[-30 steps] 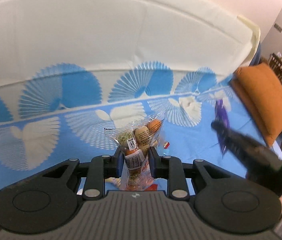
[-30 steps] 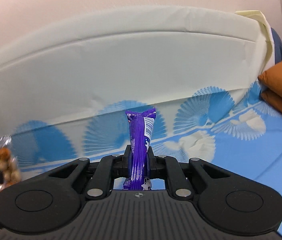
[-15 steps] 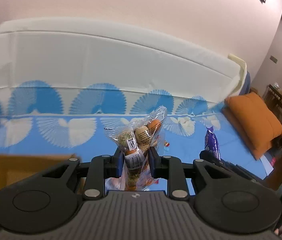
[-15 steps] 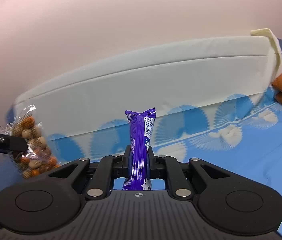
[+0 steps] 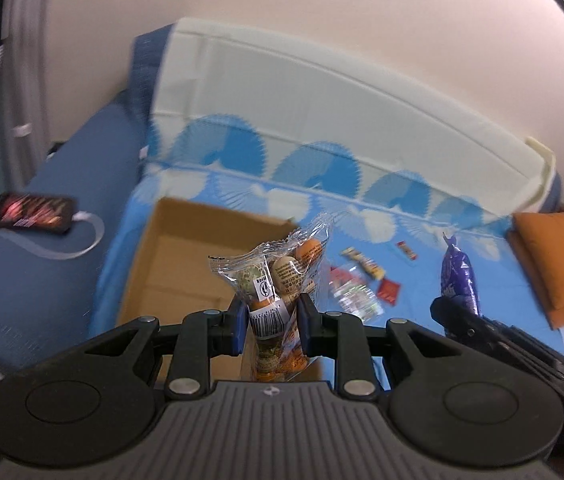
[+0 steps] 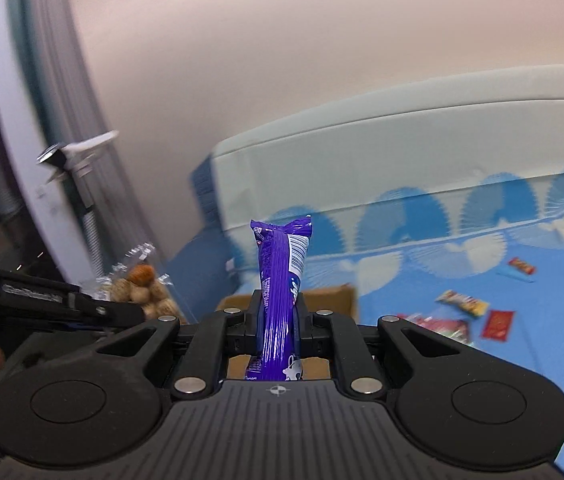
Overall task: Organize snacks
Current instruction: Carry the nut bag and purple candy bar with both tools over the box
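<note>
Both sets of jaws are pinching snacks. The left gripper (image 5: 269, 322) squeezes a clear bag of nuts (image 5: 277, 276), which stands up between its jaws. The right gripper (image 6: 277, 320) squeezes a purple bar (image 6: 279, 292), also standing up. The open box (image 5: 185, 264) sits just past and below both sets of jaws. More snacks (image 5: 356, 280) lie on the bed (image 5: 422, 272), off to the right. This looks like the carrying step. Next, each snack needs to hang over the box, and then the jaws let go.
</note>
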